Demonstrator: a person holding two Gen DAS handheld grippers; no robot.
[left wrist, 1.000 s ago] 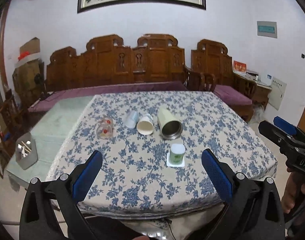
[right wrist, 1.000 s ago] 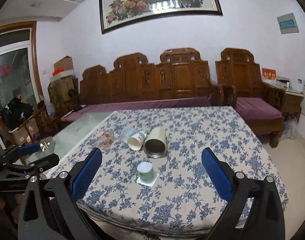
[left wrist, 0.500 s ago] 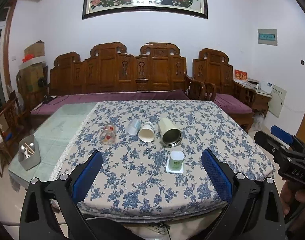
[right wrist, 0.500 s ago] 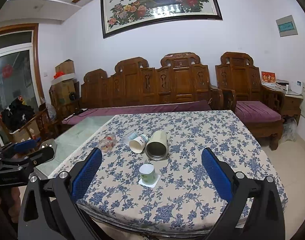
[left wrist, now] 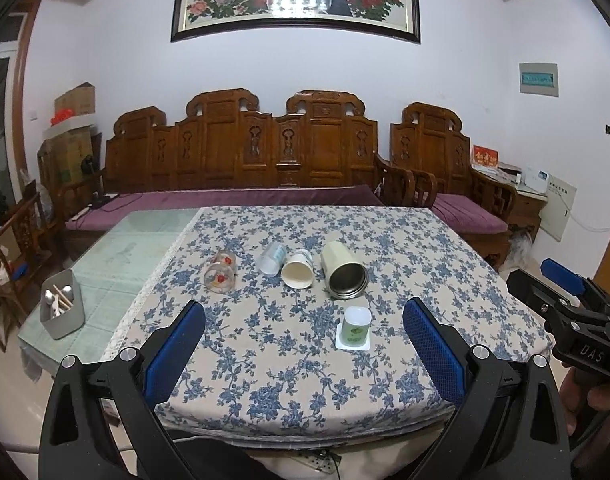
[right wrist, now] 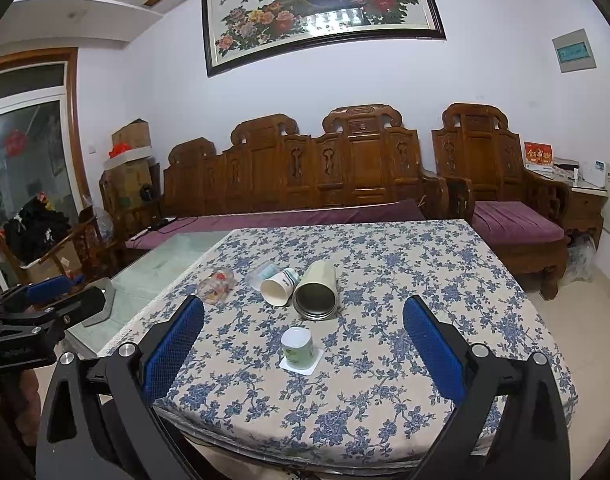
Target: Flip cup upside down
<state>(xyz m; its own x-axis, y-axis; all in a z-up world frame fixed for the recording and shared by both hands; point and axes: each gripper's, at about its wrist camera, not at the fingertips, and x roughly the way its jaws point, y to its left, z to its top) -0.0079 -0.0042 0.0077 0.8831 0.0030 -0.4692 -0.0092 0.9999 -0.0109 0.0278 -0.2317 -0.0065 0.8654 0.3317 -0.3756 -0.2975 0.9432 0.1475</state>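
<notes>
Both claws hang short of the worktop [left wrist: 445,264], over its near edge, so the step in hand looks like the approach; nothing is gripped yet. The left claw [left wrist: 304,344] is spread wide and empty, and the right claw [right wrist: 303,344] is spread the same way, also empty.

The likely target, a small green-and-white cup [right wrist: 297,347], stands upright on a white square coaster [right wrist: 311,365], mouth up, near the front of the flowered cloth. In the right wrist view it sits at about 12 o'clock from the claw, between the lines of its two pads but well ahead of them. In the left view the cup [left wrist: 356,323] lies slightly toward 1 o'clock.

Behind it, at 12 o'clock, four vessels lie on their sides in a row: a cream metal tumbler [right wrist: 317,291], a paper cup [right wrist: 279,285], a clear plastic cup [right wrist: 261,274] and a patterned glass [right wrist: 217,285].

My judgement: the next move calls for one claw to advance, straddle the cup's wall, close gently, lift it off the coaster, rotate the wrist half a turn and set it down rim first.
</notes>
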